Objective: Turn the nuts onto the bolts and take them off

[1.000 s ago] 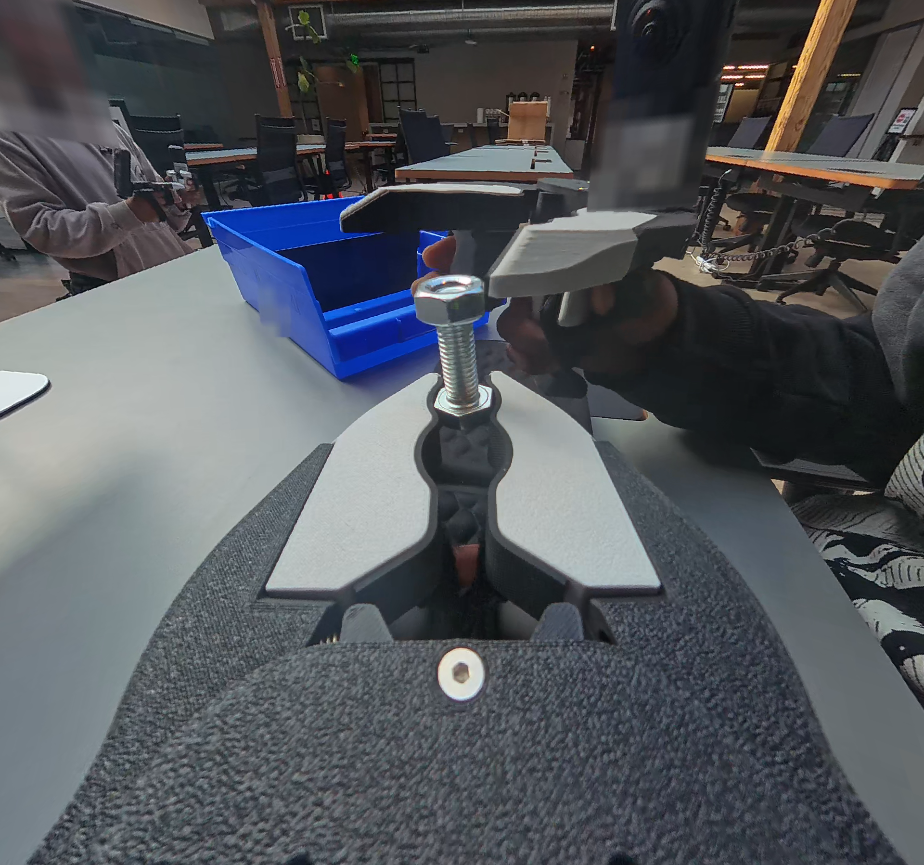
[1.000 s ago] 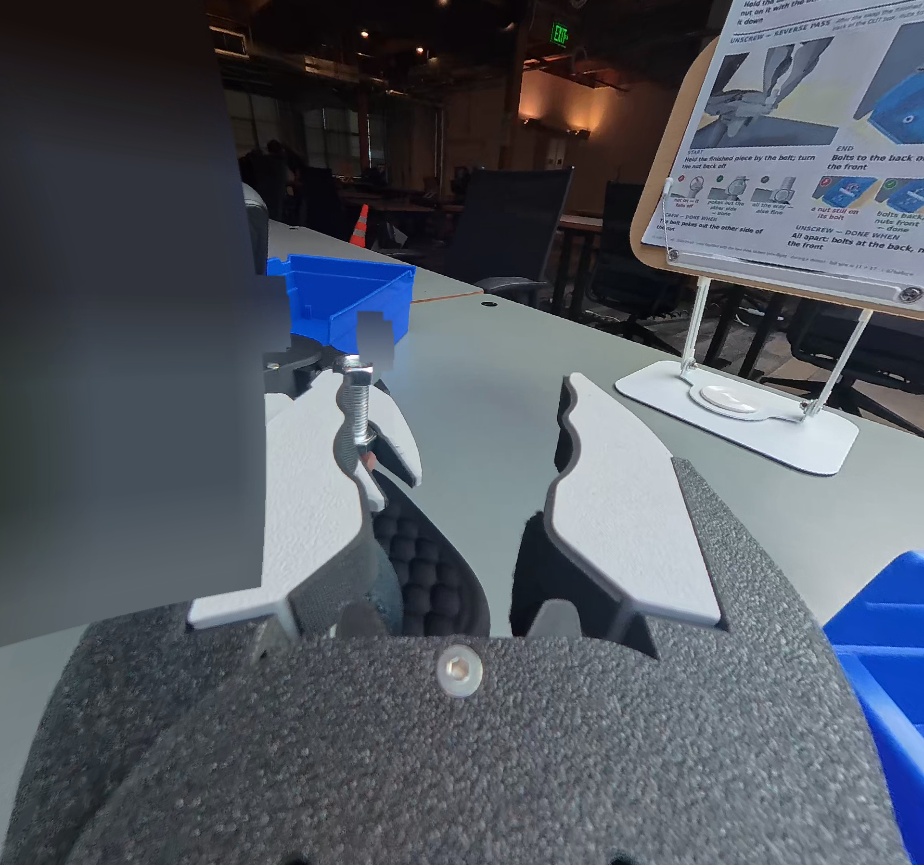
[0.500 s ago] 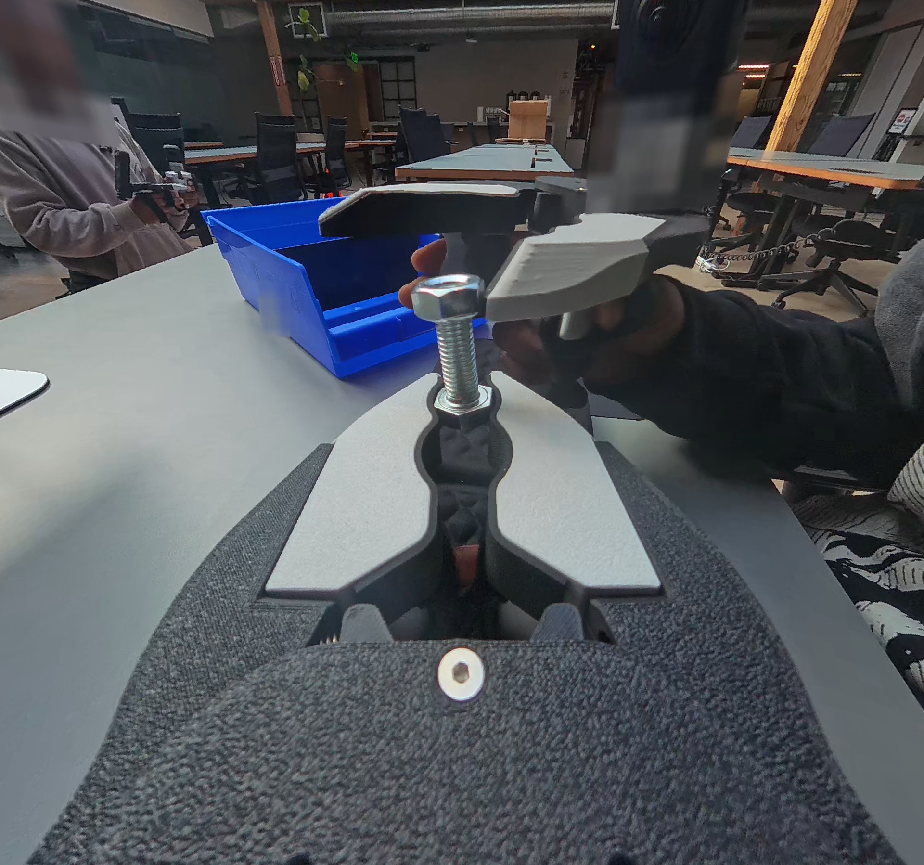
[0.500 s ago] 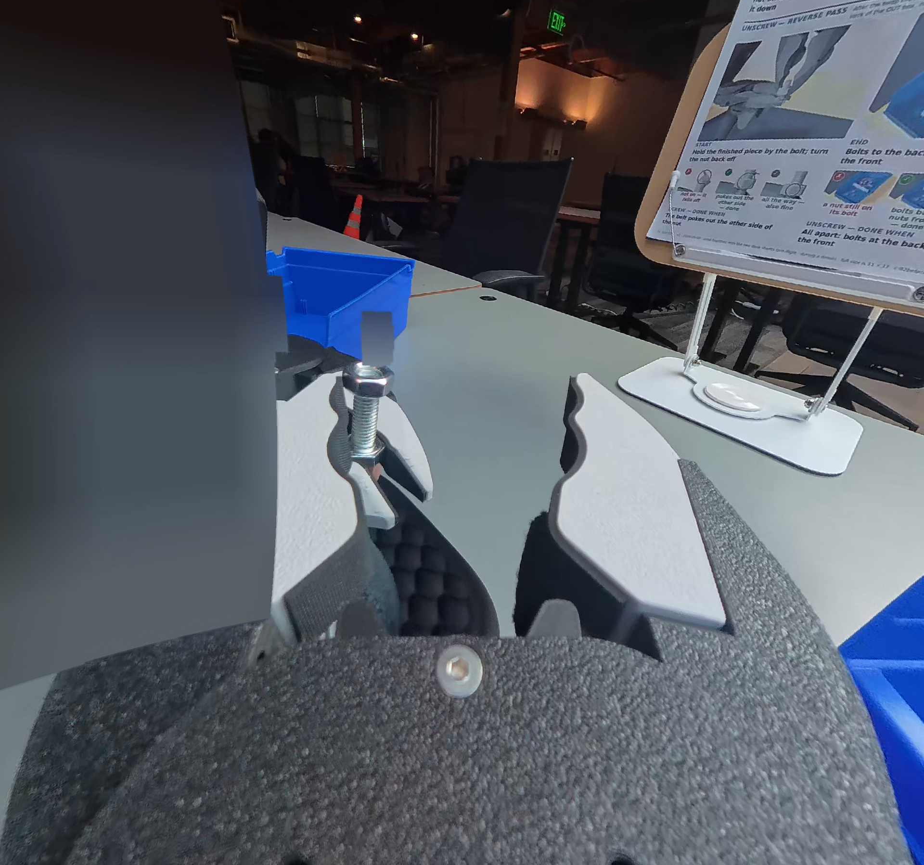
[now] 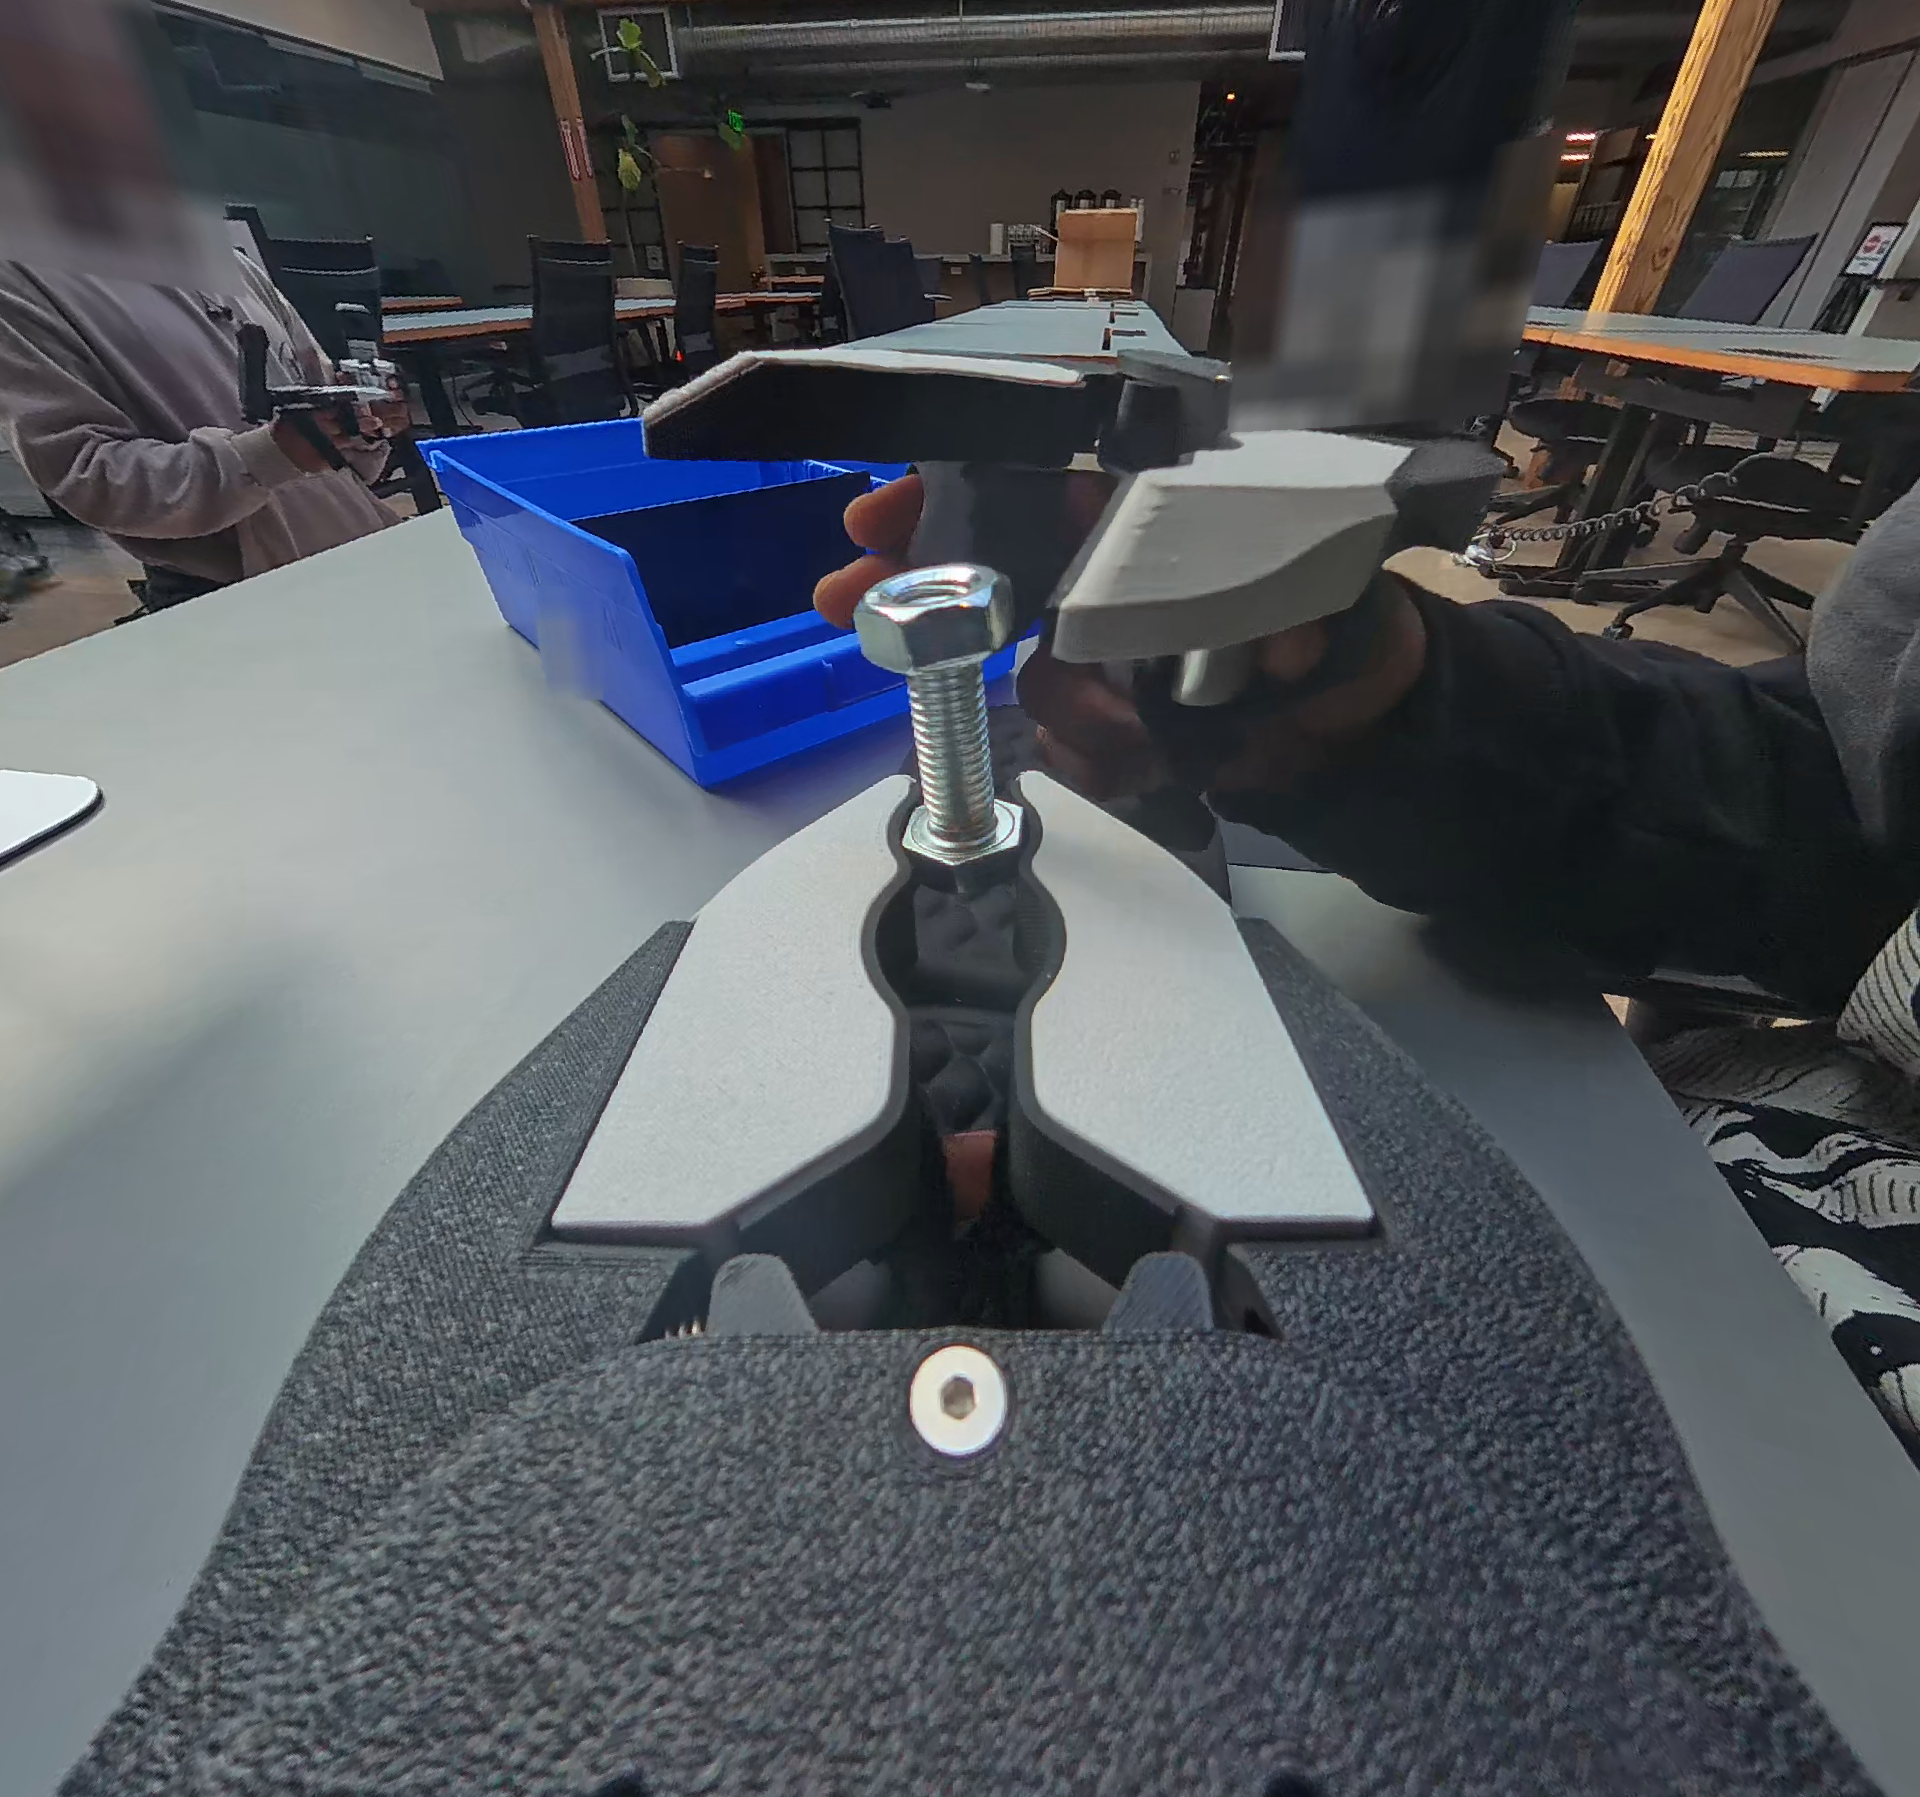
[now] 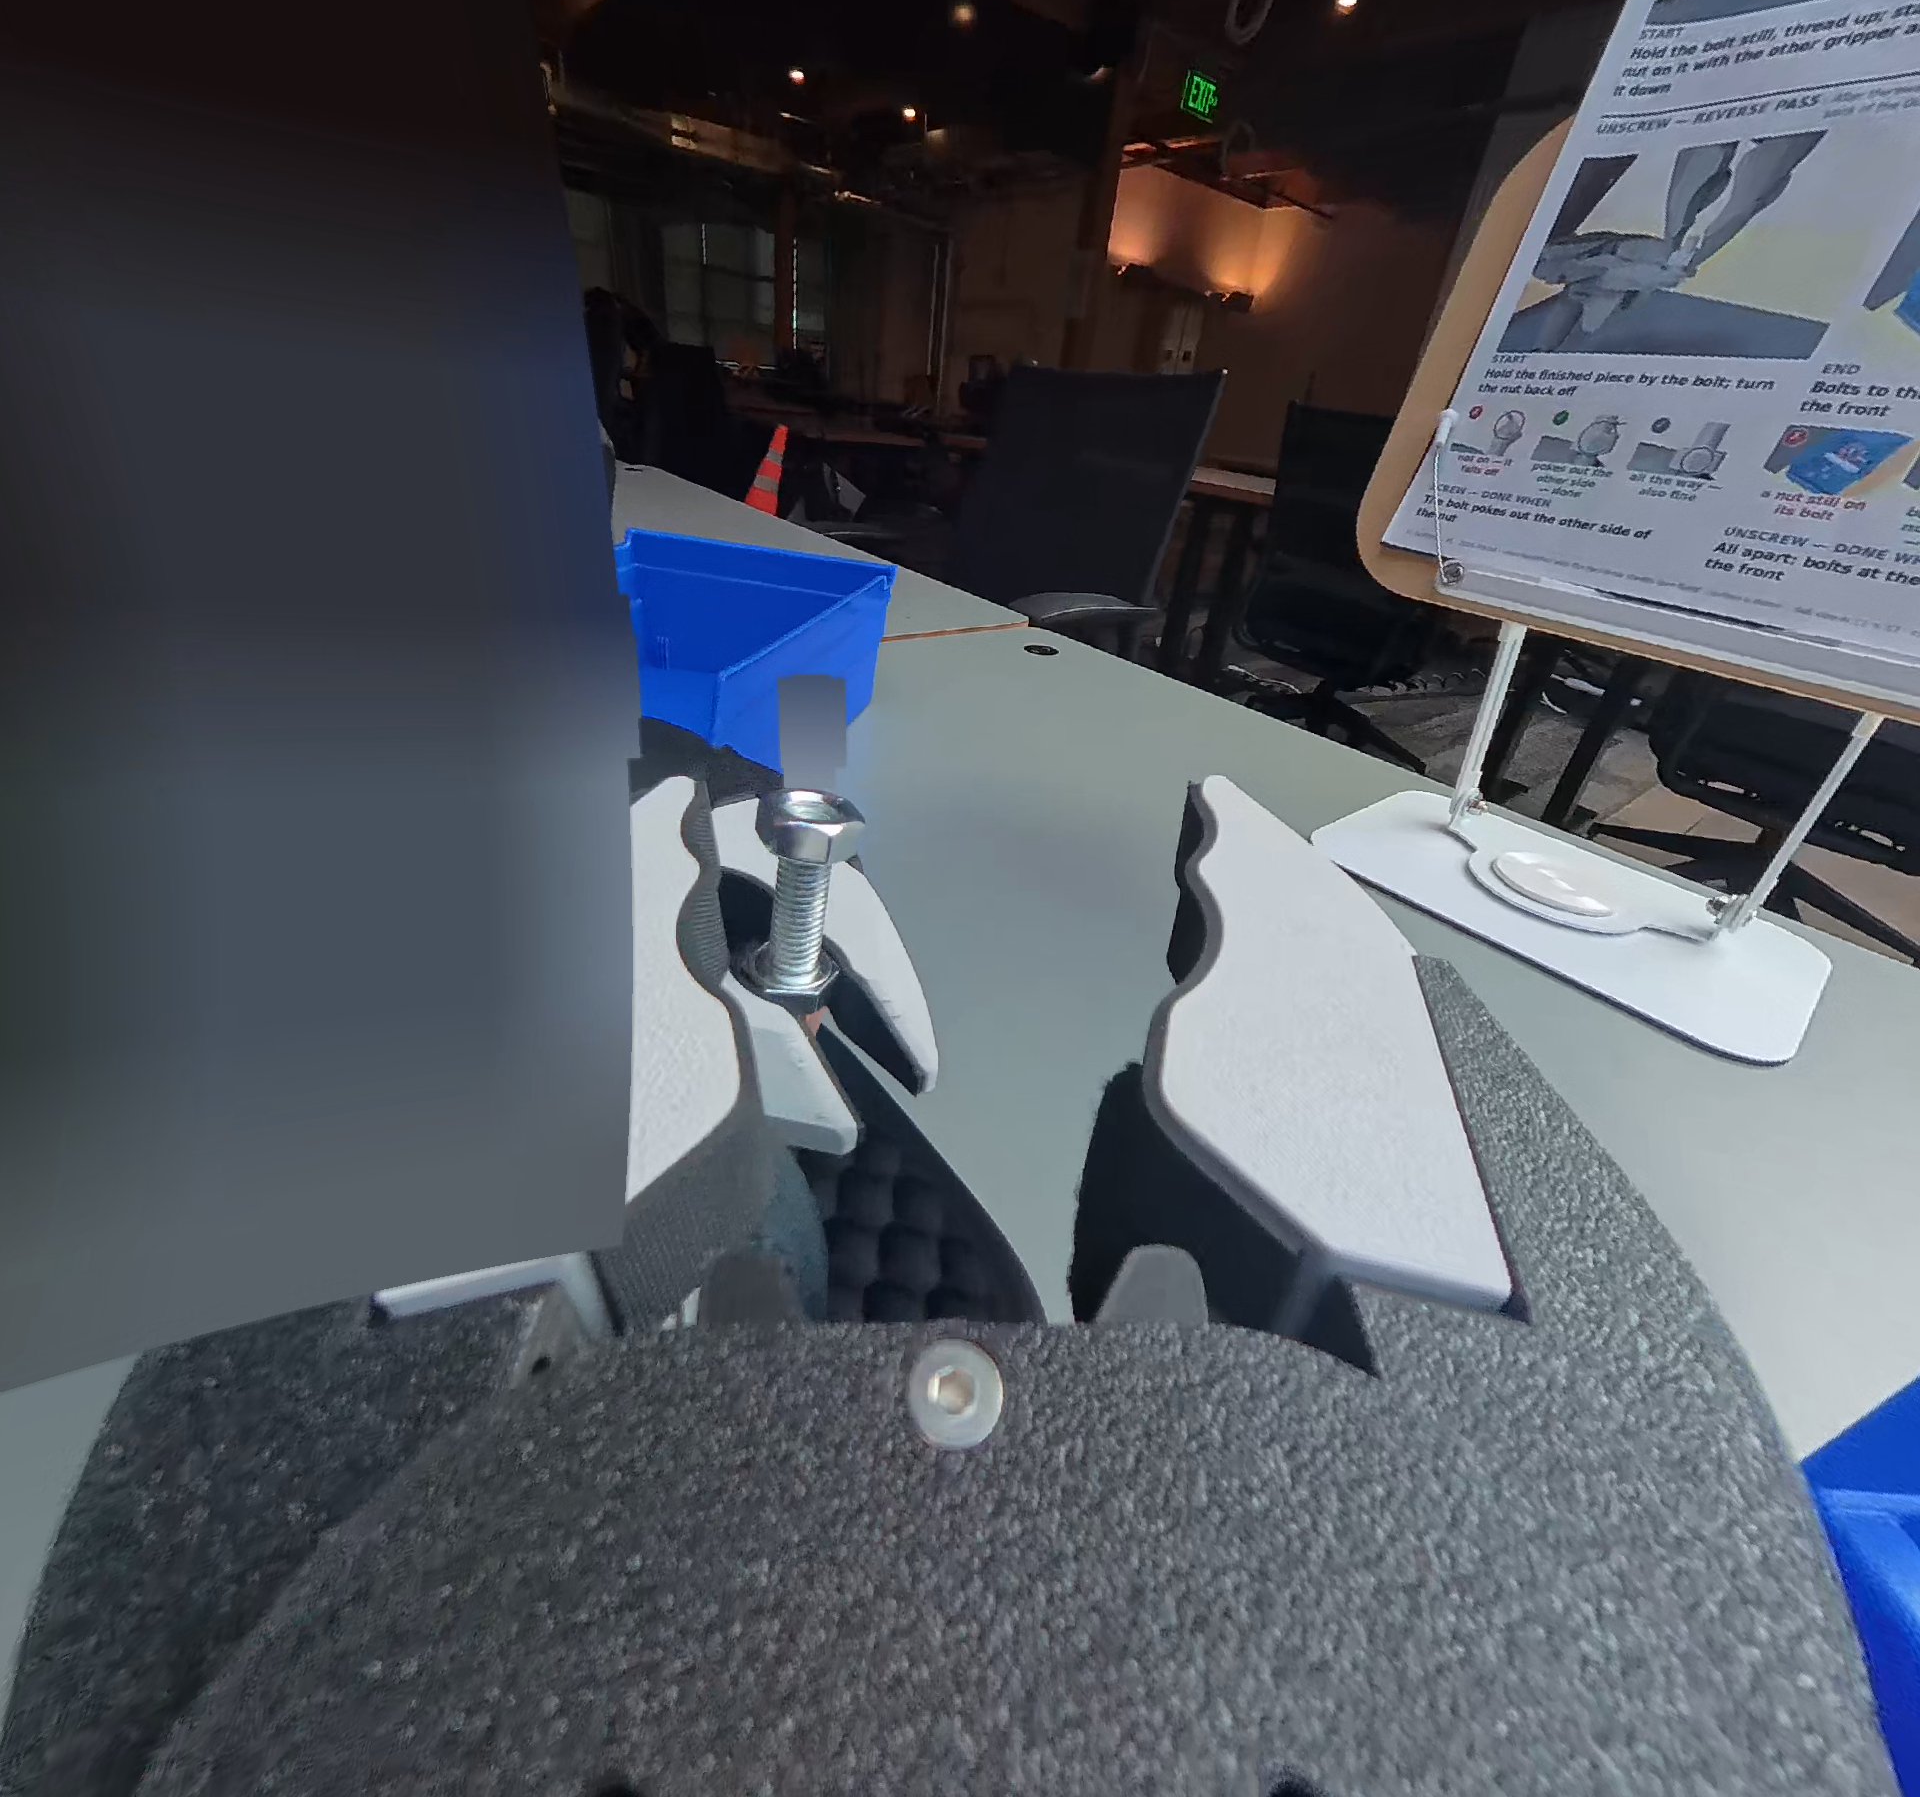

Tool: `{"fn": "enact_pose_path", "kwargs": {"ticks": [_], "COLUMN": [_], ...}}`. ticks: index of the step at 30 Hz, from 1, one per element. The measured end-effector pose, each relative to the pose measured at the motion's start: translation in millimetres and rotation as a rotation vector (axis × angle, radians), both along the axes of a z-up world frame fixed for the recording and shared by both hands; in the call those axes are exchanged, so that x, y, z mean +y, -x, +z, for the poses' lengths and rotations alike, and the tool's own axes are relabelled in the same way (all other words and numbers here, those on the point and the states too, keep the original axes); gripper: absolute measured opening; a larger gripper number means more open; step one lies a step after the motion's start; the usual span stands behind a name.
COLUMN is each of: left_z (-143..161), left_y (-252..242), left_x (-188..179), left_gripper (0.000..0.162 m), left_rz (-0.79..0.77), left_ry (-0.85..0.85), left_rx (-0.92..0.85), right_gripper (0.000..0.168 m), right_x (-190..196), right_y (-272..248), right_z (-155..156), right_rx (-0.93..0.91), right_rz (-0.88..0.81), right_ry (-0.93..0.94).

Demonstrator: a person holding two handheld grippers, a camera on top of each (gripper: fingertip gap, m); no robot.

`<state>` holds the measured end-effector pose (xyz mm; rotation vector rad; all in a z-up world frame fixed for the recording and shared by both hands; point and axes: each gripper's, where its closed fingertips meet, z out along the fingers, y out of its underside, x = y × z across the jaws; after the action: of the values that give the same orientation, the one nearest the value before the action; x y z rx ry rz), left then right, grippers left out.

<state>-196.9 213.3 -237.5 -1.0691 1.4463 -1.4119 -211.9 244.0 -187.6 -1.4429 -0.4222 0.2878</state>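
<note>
Grey table (image 5: 312, 864), upright silver bolt (image 5: 951, 760), nut (image 5: 933, 617) atop

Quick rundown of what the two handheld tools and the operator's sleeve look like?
Both match: the left tool and right tool have a dark grey, rough-textured body, one silver hex-socket screw at centre, and two light grey flat fingers with wavy black-edged inner contours and bumpy black padding. The right tool carries a tall black camera. The sleeve is black.
</note>
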Motion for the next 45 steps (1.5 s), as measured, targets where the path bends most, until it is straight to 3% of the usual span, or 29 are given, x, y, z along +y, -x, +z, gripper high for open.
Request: {"fn": "enact_pose_path", "kwargs": {"ticks": [12,21,35,45], "left_z": [1,0,0,0], "left_y": [0,0,0,0], "left_x": [1,0,1,0], "left_gripper": [0.014,0.014,0.014,0.014], "left_rz": [0.001,0.000,-0.001,-0.002], "left_ry": [0.002,-0.002,-0.001,-0.008], "left_rx": [-0.003,0.000,-0.001,0.001], "right_gripper": [0.079,0.082,0.079,0.081], "right_x": [-7,-1,-7,2], "right_y": [-32,-4,-25,-4], "right_z": [-4,3,-1,-1], "right_rx": [0.030,-0.014,0.001,-0.027], "right_rz": [-0.098,-0.034,-0.086,-0.054], "right_ry": [0.013,-0.007,0.010,0.013]}}
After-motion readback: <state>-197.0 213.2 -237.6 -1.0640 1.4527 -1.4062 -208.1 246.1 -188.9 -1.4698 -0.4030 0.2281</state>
